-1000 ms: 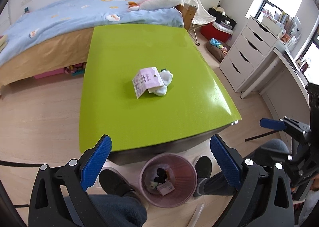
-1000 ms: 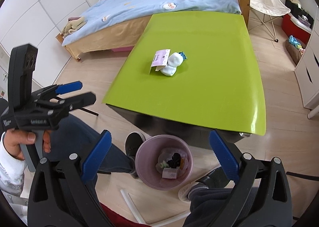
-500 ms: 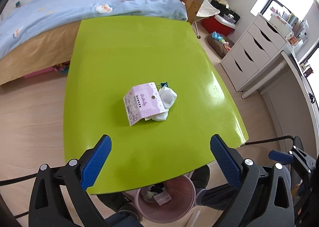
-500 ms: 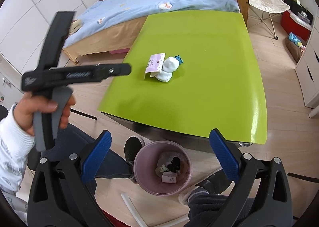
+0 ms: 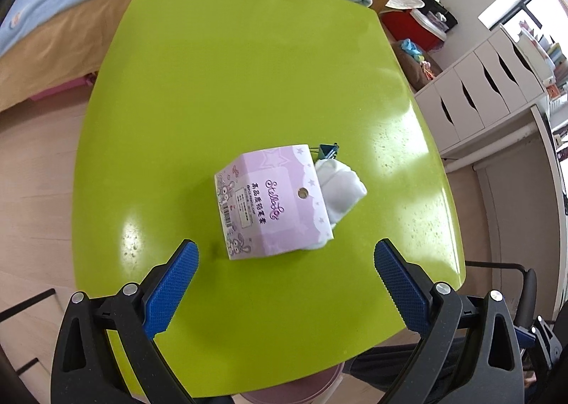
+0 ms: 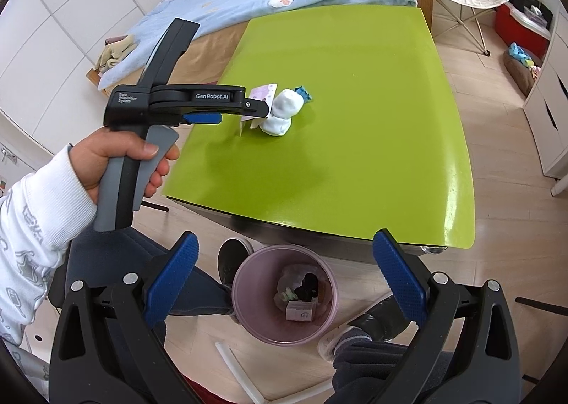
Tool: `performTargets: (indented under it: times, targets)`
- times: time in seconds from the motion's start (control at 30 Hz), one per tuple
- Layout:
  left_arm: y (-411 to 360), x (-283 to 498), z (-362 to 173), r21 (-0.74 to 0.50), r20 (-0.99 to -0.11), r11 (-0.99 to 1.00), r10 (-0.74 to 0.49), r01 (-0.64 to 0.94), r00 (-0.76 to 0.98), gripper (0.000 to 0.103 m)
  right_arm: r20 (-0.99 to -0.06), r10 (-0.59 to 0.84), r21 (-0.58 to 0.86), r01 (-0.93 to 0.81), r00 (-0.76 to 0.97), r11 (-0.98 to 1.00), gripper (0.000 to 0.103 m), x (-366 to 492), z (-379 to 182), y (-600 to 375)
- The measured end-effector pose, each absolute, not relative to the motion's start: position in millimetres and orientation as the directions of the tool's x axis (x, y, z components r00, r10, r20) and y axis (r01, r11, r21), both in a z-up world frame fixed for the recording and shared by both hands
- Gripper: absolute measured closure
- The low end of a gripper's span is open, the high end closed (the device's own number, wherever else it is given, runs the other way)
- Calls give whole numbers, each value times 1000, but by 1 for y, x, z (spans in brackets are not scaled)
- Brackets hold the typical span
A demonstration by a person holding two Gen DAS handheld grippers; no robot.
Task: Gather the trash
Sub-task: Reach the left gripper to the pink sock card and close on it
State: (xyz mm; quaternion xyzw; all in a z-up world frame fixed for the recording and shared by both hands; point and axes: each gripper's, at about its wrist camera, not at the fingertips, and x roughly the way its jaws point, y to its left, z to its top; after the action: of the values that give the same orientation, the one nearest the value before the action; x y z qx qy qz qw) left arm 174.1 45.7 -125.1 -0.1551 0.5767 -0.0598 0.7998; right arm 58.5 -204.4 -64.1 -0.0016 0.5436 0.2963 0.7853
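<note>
Right wrist: card behind left gripper

You've got plenty of daylight here, coming in from the window at the right of your left wrist view; it throws bright glare patches across the glossy green table, strongest near its right edge; shadows under the pink card are soft and short; both fisheye views bend hard at the rims, with black corners; the centre is sharp enough to read the card's print, though the far shelves look a bit smeared, maybe just distortion.
</note>
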Motion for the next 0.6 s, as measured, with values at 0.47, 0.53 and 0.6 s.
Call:
performTargets:
  times: [0.47,0.53,0.6]
  targets:
    - [44,182,-134,-316,-909,946,-280,-74,308,50,-860,466,332,-466,207,820,6,67,-77,-200]
    - [44,182,-133,-313,-909,947,-278,-69,309,59,-860,467,332,-469,205,818,6,69,-77,-198]
    - [45,180,-130,-303,-909,951,-270,-59,317,59,-860,468,332,-473,205,816,6,71,-77,-196]
